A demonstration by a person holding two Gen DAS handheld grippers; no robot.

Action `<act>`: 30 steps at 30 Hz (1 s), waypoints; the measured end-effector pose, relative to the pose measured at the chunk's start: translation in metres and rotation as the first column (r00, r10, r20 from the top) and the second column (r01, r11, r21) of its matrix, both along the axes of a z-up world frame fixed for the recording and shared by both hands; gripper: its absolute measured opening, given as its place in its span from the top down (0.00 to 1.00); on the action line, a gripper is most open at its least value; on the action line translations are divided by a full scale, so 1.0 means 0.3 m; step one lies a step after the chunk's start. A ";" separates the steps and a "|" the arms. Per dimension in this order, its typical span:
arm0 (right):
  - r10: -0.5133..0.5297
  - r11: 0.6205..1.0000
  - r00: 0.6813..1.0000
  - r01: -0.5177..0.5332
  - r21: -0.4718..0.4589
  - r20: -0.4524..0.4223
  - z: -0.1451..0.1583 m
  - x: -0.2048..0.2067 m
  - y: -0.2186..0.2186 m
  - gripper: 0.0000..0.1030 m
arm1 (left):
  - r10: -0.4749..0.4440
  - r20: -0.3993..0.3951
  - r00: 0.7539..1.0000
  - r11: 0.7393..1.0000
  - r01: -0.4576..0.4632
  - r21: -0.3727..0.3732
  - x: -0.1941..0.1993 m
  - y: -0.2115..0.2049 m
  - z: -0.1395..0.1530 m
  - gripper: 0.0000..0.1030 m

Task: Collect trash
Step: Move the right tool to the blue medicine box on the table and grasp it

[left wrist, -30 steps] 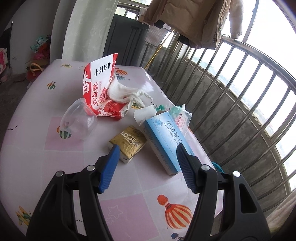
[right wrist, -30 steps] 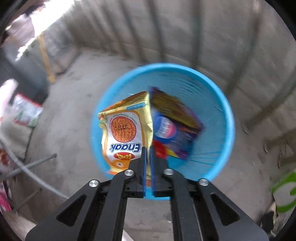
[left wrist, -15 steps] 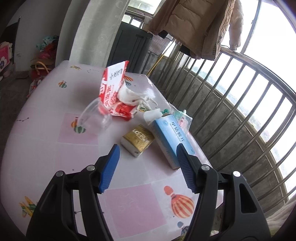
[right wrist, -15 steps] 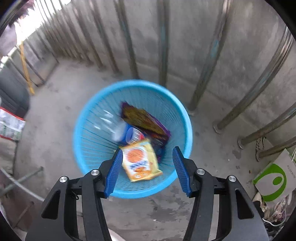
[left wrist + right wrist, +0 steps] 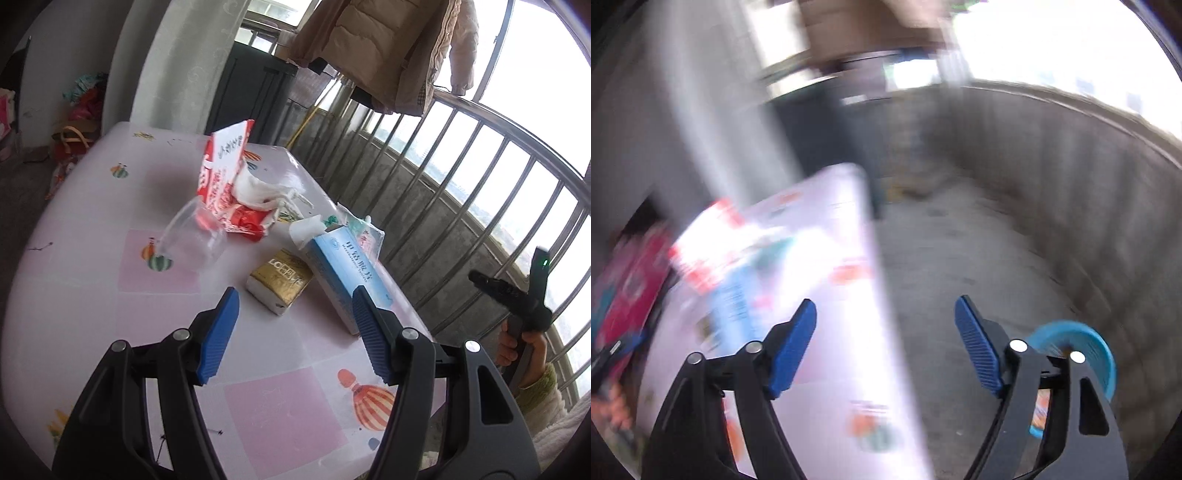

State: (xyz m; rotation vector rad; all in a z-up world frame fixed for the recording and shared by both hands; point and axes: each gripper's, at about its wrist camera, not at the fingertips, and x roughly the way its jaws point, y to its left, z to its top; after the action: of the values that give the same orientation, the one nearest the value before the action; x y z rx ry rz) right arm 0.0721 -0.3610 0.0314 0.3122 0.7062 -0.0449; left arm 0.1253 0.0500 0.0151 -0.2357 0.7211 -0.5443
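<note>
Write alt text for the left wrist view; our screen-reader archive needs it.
An open, empty left gripper hovers over a pink table holding a gold packet, blue tissue box, clear cup and red bag.

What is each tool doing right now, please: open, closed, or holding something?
Left tool: open, empty, above the table.
Right tool: open, empty; its jaws have just been opening.

Glossy plastic tablecloth (image 5: 92, 280), clear plastic cup (image 5: 192, 236), metal railing (image 5: 491, 206), rough concrete floor (image 5: 960, 258)

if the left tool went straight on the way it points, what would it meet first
Most likely the gold-wrapped tissue pack on the pink table, lying just ahead between the open left tool's fingers; depth is unclear.
</note>
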 end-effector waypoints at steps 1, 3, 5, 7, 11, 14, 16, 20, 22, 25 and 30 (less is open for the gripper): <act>0.060 0.998 0.998 -0.060 -0.005 0.002 0.010 0.023 0.050 0.23 | -0.008 -0.001 1.000 1.000 0.008 -0.005 0.017 -0.009 -0.005 0.42; 0.193 0.980 0.981 -0.194 -0.045 -0.008 0.017 0.082 0.183 0.21 | -0.028 -0.003 1.000 1.000 0.028 -0.003 0.056 -0.036 -0.015 0.42; 0.280 0.955 0.959 -0.282 -0.096 -0.035 0.001 0.131 0.291 0.18 | -0.058 -0.013 0.998 0.998 0.058 0.006 0.113 -0.068 -0.032 0.42; 0.340 0.933 0.938 -0.346 -0.103 -0.071 -0.034 0.176 0.364 0.17 | -0.083 -0.036 0.996 0.997 0.083 0.001 0.166 -0.094 -0.049 0.42; 0.409 0.905 0.902 -0.421 -0.067 -0.141 -0.117 0.259 0.451 0.17 | -0.131 -0.101 0.986 0.991 0.129 -0.029 0.286 -0.143 -0.099 0.42; 0.420 0.900 0.889 -0.434 -0.043 -0.183 -0.174 0.285 0.494 0.16 | -0.155 -0.146 0.977 0.988 0.155 -0.013 0.362 -0.184 -0.146 0.42; 0.450 0.886 0.869 -0.463 -0.020 -0.204 -0.203 0.291 0.514 0.16 | -0.186 -0.161 0.969 0.982 0.189 0.000 0.387 -0.207 -0.177 0.42; 0.442 0.887 0.860 -0.462 -0.019 -0.256 -0.232 0.321 0.536 0.17 | -0.217 -0.170 0.961 0.975 0.222 0.009 0.392 -0.217 -0.221 0.42; 0.438 0.890 0.860 -0.456 -0.007 -0.260 -0.233 0.320 0.526 0.18 | -0.224 -0.158 0.962 0.973 0.230 0.020 0.388 -0.218 -0.222 0.42; 0.439 0.892 0.858 -0.452 0.014 -0.268 -0.240 0.329 0.523 0.31 | -0.215 -0.132 0.968 0.970 0.227 0.083 0.381 -0.228 -0.216 0.42; 0.443 0.890 0.855 -0.457 0.011 -0.270 -0.226 0.315 0.520 0.31 | -0.252 -0.082 0.964 0.941 0.264 0.213 0.346 -0.246 -0.221 0.39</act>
State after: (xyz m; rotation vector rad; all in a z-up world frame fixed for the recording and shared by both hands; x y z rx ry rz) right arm 0.1666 -0.2051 -0.0363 0.0808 1.0307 0.3483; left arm 0.2292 -0.0238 -0.0514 0.0552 0.8650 -0.7027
